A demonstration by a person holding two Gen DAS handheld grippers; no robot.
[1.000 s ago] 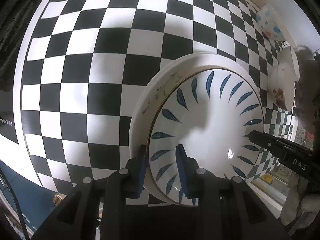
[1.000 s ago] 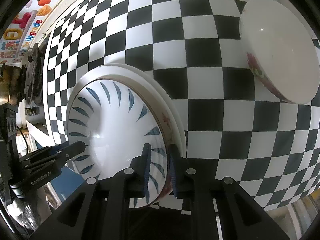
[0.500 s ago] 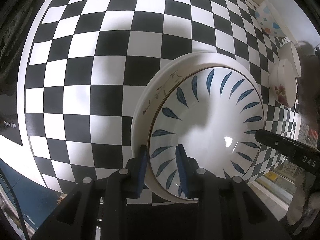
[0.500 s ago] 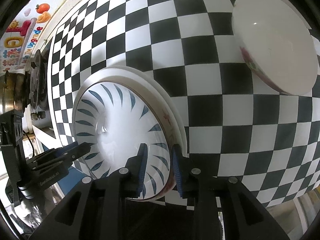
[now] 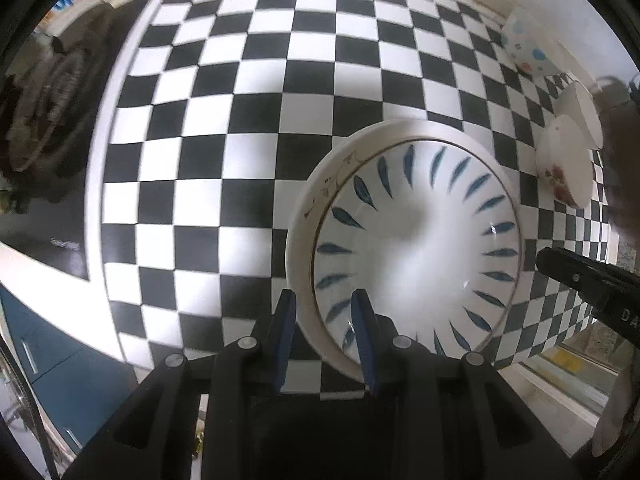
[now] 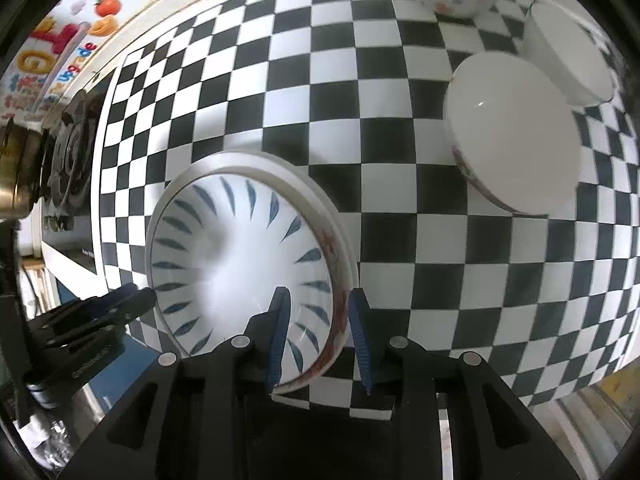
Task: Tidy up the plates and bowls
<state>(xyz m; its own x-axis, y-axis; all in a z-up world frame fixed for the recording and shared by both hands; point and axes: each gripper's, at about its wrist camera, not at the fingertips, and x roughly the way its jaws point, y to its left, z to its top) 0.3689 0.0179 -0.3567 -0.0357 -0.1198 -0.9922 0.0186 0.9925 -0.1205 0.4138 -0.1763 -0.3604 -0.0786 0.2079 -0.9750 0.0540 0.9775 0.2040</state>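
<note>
Bright even light; glare spot seen on white bowl (image 6: 512, 132); checkered tablecloth (image 5: 248, 128) bent by fisheye; edges blurred, vignetted.

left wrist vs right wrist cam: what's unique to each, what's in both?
Left wrist only: the left gripper straddling the stacked plates' rim, and blue cabinet fronts below the counter.

Right wrist only: the right gripper, jaws opening around the opposite rim, and a brass pot at far left.

Both: the blue-leaf plate on a larger white plate, the floral bowl, polka-dot bowl, plain white bowl and checkered cloth.
</note>
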